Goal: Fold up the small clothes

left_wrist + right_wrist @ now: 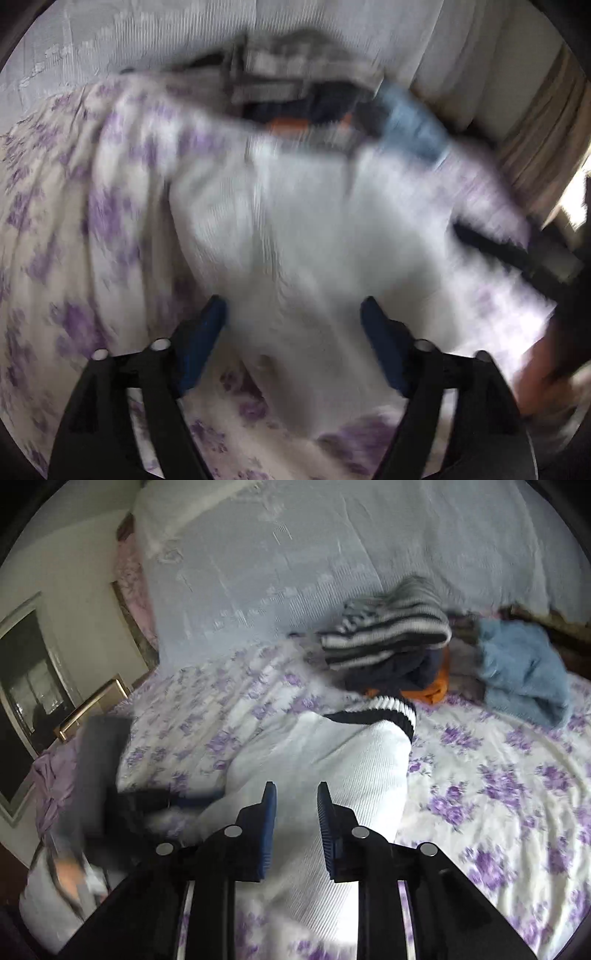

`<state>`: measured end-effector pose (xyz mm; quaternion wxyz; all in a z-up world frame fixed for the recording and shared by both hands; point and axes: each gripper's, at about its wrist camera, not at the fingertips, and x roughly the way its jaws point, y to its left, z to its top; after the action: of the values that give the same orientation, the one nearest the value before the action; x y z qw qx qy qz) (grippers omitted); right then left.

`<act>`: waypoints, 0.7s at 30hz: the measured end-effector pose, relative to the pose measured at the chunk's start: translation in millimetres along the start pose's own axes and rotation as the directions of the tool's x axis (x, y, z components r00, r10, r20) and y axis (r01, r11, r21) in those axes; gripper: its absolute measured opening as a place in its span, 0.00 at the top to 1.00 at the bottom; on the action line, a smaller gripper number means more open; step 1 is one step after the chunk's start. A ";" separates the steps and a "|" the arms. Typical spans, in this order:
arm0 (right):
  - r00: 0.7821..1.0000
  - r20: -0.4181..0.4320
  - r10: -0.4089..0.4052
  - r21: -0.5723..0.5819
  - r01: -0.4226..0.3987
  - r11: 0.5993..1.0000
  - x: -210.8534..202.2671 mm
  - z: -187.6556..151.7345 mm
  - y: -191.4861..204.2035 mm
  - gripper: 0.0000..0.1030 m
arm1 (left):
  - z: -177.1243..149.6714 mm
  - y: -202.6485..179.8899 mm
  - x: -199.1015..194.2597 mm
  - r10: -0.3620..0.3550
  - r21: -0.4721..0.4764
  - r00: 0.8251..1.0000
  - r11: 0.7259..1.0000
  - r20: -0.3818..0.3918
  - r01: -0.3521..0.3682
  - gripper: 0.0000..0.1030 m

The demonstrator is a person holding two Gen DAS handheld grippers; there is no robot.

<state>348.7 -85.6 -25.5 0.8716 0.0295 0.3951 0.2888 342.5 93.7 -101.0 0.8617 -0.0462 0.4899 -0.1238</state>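
Note:
A white ribbed knit garment [332, 760] with a navy-and-white striped band [373, 709] lies on the floral bed sheet [498, 794]. My right gripper [296, 788] hovers over its middle. Its jaws stand a narrow gap apart, and the cloth shows beneath them, not pinched. My left gripper [293, 306] is spread wide over the same white garment [295, 221], with nothing pressed between its blue fingers [207, 339]. That view is heavily blurred. In the right wrist view the left gripper [155, 801] is a dark blur at the garment's left edge.
Behind the garment sits a pile of clothes: a grey-and-white striped piece [388, 635] on navy and orange items, and a fluffy blue one [517, 672]. A pale textured blanket [295, 554] covers the far bed. A framed mirror [29, 686] stands at the left wall.

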 end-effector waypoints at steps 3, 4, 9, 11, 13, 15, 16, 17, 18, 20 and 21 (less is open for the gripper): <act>0.993 -0.102 -0.062 0.021 0.065 0.998 43.7 -15.0 -13.1 0.81 | -7.1 -0.2 17.7 0.019 0.002 1.000 1.000 -0.025 -0.019 0.08; 0.995 -0.068 -0.075 0.008 0.076 0.997 45.1 -19.2 -15.0 0.82 | -6.0 1.2 16.3 0.008 -0.007 1.000 1.000 -0.025 -0.008 0.08; 0.999 -0.050 0.000 0.076 0.003 0.997 24.4 -7.8 -22.8 0.82 | -0.3 11.1 -15.0 -0.030 -0.042 0.999 0.999 0.015 0.031 0.17; 1.000 -0.012 0.000 0.067 0.001 0.998 16.8 12.0 -28.1 0.81 | 11.1 17.0 -40.3 -0.022 -0.070 0.996 0.997 0.090 0.029 0.17; 1.000 -0.019 -0.018 0.062 0.019 0.998 22.1 34.2 -31.8 0.78 | 31.5 23.7 -53.5 0.006 -0.108 0.991 0.994 0.133 0.008 0.17; 0.998 -0.065 -0.002 0.080 0.007 0.997 42.6 52.3 -37.9 0.78 | 49.5 23.4 -45.8 0.021 -0.106 0.993 0.994 0.120 -0.008 0.17; 0.996 -0.093 -0.006 0.092 0.015 0.996 57.6 59.0 -41.8 0.78 | 56.8 22.0 -35.9 0.023 -0.102 0.994 0.995 0.103 -0.013 0.17; 0.992 -0.120 -0.023 0.092 0.034 0.995 72.5 63.4 -46.1 0.78 | 63.1 21.1 -17.7 0.031 -0.104 0.997 0.994 0.071 -0.024 0.16; 0.987 -0.154 -0.045 0.086 0.059 0.995 86.7 63.2 -48.3 0.78 | 65.5 20.4 -3.0 0.040 -0.107 0.998 0.994 0.040 -0.035 0.16; 0.973 -0.221 -0.064 0.081 0.084 0.993 116.8 52.2 -57.2 0.78 | 58.7 27.6 35.3 0.042 -0.127 0.999 0.991 -0.033 -0.046 0.04; 0.978 -0.200 -0.061 0.083 0.079 0.993 117.3 49.5 -60.0 0.78 | 51.4 36.0 42.9 -0.006 -0.184 1.000 0.983 0.006 0.007 0.04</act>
<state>473.6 -65.0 -87.1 0.8356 0.0261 0.4929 0.2411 413.5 115.2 -117.5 0.8547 -0.1278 0.4966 -0.0807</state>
